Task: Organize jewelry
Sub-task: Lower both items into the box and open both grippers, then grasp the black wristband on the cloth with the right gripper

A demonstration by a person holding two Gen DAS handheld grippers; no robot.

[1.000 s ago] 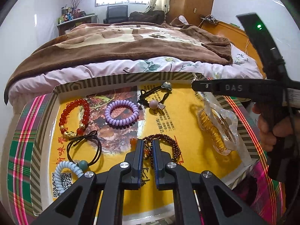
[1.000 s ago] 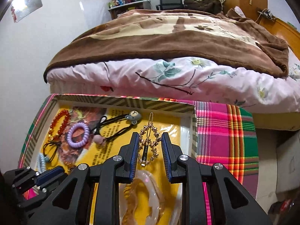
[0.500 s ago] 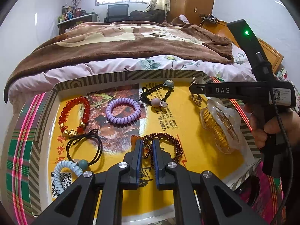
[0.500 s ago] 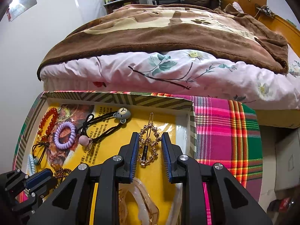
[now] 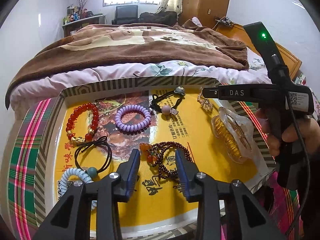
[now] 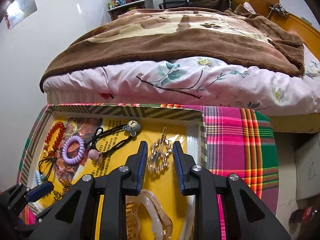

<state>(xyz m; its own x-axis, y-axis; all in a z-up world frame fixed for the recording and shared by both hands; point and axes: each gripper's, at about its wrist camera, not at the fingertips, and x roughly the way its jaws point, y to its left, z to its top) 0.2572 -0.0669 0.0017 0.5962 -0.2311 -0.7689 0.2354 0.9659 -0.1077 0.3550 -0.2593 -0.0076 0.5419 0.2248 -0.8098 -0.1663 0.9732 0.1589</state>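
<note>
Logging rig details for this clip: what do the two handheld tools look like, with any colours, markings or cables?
Both are matte black plastic with silver screws and blue ribbed pads on the fingers. The right tool, seen side-on from the left wrist view, carries white "DAS" lettering, a QR-code sticker, a lit green LED on its upright stalk, and a thin black cable. The left tool matches in build.

The right gripper (image 6: 160, 156) is opening its jaws around a gold openwork metal hair clip (image 6: 159, 157) lying in the yellow-lined striped cardboard tray (image 6: 124, 111).
</note>
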